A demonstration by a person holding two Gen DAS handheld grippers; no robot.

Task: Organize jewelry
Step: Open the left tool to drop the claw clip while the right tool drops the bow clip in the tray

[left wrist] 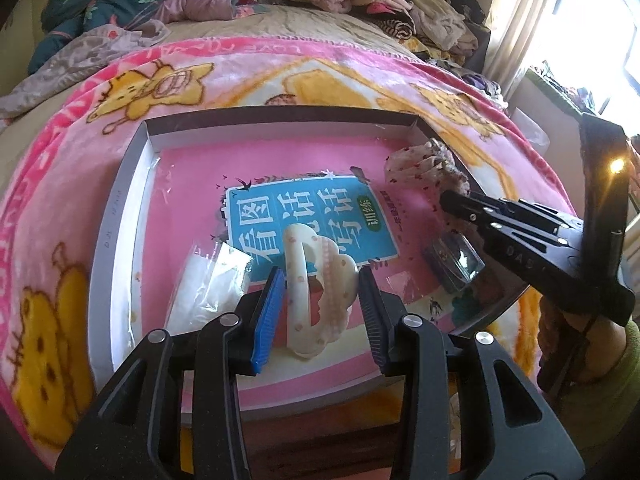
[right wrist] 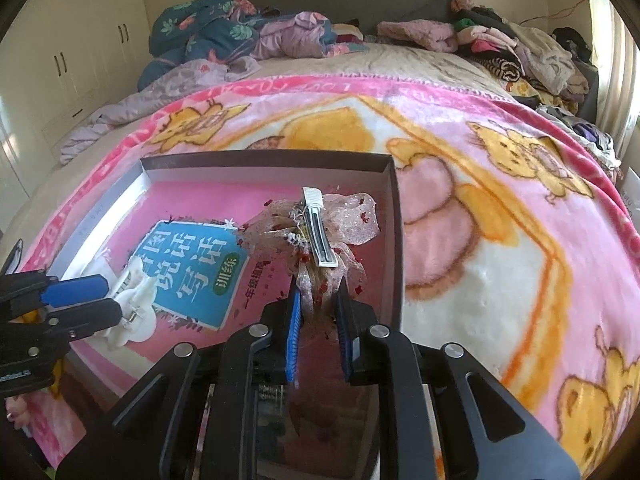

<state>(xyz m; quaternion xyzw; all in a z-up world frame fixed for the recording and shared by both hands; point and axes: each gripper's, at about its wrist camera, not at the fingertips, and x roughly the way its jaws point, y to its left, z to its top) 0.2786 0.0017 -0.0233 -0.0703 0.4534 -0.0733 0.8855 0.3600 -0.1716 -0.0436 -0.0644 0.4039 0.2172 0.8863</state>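
Jewelry here means hair pieces in a shallow box (left wrist: 132,184) on a pink blanket (left wrist: 64,184).

Left wrist view: the left gripper (left wrist: 322,312) has its jaws part open around a cream claw clip (left wrist: 316,280), which sits low in the box over a pink book (left wrist: 312,224). The blue pad (left wrist: 269,312) looks to touch the clip's left side; a gap shows at the right one, so I judge the hold loose, and I cannot tell whether the clip is really pinched. Risk: the clip is curved and hard, so it can twist or slide out if lifted like this. Also in the box: a clear plastic bag (left wrist: 212,280) at left, a small shiny case (left wrist: 454,262) at right, and a lace bow (left wrist: 416,168) by the right wall, with the right gripper (left wrist: 450,200) at it.

Right wrist view: the right gripper (right wrist: 316,312) is almost closed, with the bow's (right wrist: 316,220) ribbon tails between the pads; the bow's metal clip (right wrist: 320,228) faces up. The jaws are narrow but not tight. Risk: thin slippery fabric can pull free, or the bow can snag on the box wall (right wrist: 394,216) just beside it. The claw clip (right wrist: 134,304) shows at far left in the left gripper (right wrist: 112,300), over the book (right wrist: 192,276).
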